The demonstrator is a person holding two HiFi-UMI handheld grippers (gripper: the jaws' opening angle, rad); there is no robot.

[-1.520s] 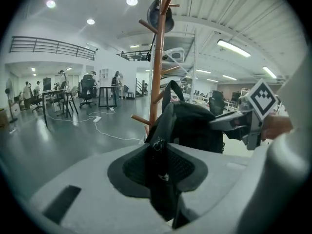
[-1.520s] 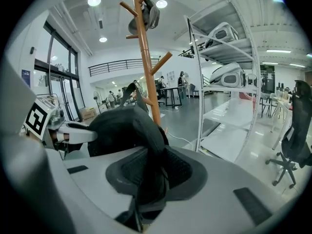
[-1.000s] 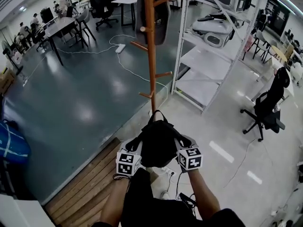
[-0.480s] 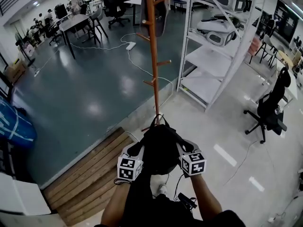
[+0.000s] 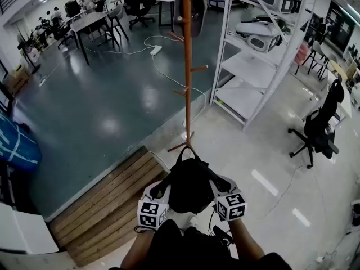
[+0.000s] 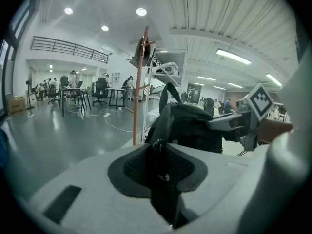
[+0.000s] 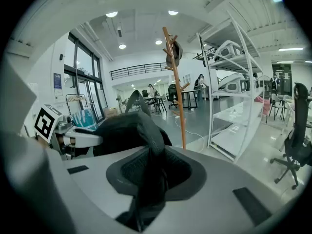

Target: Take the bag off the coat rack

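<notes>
Bag [image 5: 190, 183] hangs between left gripper [image 5: 162, 190] and right gripper [image 5: 218, 187], jaws of each clamping it.

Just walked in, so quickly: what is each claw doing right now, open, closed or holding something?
Left claw: closed on the black bag.
Right claw: closed on the same bag, on its other side.
</notes>
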